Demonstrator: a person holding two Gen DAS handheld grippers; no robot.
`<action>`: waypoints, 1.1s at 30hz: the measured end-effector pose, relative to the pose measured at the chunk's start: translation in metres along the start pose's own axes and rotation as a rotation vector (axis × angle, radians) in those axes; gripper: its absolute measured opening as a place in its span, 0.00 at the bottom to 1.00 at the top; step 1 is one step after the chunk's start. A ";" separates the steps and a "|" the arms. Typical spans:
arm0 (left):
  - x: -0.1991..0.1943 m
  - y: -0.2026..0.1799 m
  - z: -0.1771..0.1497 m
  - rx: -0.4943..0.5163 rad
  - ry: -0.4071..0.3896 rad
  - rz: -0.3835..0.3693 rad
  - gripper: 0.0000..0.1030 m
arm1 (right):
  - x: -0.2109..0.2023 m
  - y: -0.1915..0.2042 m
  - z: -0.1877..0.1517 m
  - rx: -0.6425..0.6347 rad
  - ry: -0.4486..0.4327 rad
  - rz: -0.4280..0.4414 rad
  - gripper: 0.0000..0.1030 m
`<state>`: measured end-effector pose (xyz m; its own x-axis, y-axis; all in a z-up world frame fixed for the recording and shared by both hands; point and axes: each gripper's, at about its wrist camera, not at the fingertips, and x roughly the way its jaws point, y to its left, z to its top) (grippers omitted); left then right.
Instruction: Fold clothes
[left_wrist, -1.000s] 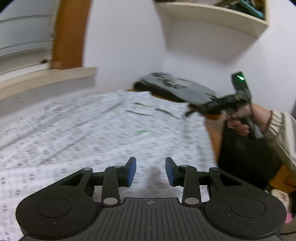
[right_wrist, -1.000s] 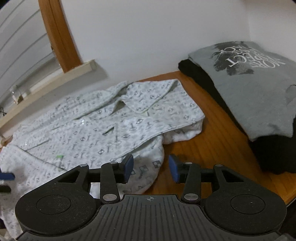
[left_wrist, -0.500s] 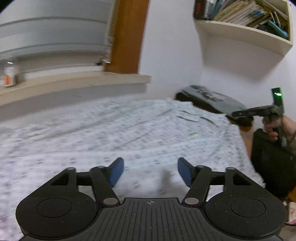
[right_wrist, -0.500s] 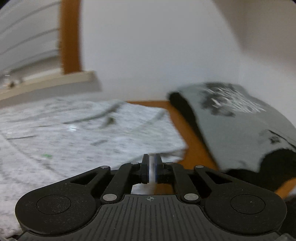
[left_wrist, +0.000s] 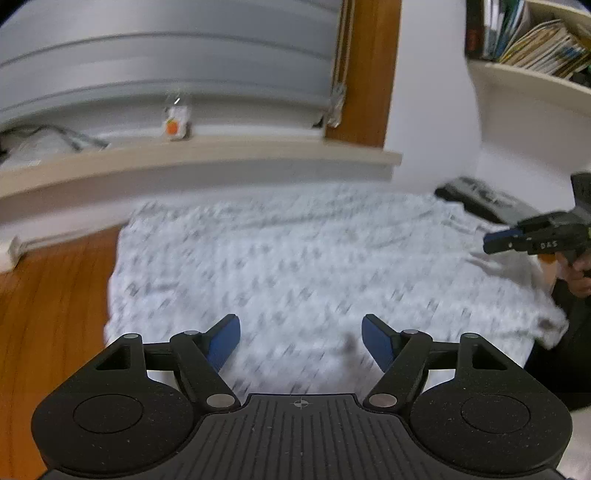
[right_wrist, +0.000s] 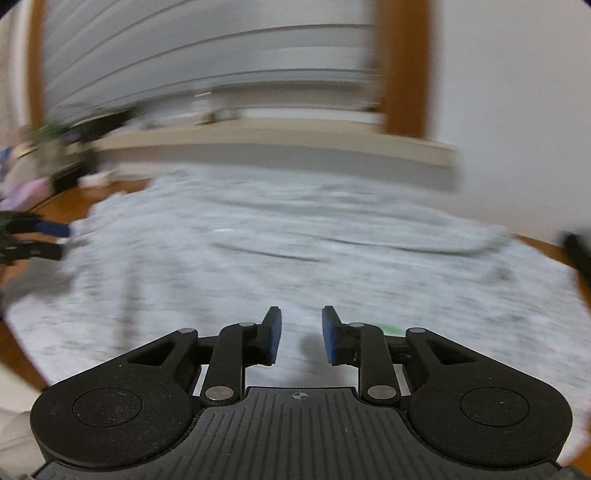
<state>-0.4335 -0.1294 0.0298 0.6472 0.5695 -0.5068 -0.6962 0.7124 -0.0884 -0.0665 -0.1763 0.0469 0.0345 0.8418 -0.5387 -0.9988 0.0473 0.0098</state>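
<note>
From my seat at the controls I read the scene from nine o'clock across; at the far left of the left wrist view the wooden floor (left_wrist: 48, 302) shows bare, and beside it the patterned white shirt (left_wrist: 295, 258) lies spread flat, filling the middle of both views with its left edge running from ten o'clock down toward eight. My left gripper (left_wrist: 300, 338) hangs low over the shirt's near hem at six o'clock, its blue pads wide apart and opening further, with nothing between them but cloth below. Behind the shirt at twelve o'clock runs a window ledge (left_wrist: 207, 158); at two o'clock a stack of folded clothes (left_wrist: 480, 195) sits just past the shirt's far corner. At three o'clock my right gripper (left_wrist: 496, 238) comes in above the shirt's right edge; from its own camera the jaws stand a little apart and are opening, empty, over the cloth. Both views are smeared, so fine creases I cannot tell. I judge the step in hand to be the shirt laid out flat, with the first fold not yet begun; the next move, as I see it, calls for each gripper to settle on an edge of the shirt, pinch one layer cleanly, and carry it across together so the fabric does not bunch.
</note>
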 end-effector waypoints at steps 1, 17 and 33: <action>-0.001 0.004 -0.002 -0.003 0.005 0.009 0.72 | 0.005 0.013 0.002 -0.024 0.007 0.029 0.25; 0.020 0.049 0.014 -0.092 0.041 0.053 0.53 | 0.018 0.086 0.005 -0.183 0.067 0.173 0.36; 0.013 0.051 0.013 -0.040 -0.008 0.102 0.14 | 0.016 0.104 -0.014 -0.274 0.118 0.226 0.32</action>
<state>-0.4565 -0.0800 0.0296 0.5749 0.6415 -0.5079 -0.7702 0.6338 -0.0712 -0.1703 -0.1656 0.0278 -0.1765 0.7459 -0.6422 -0.9532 -0.2922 -0.0775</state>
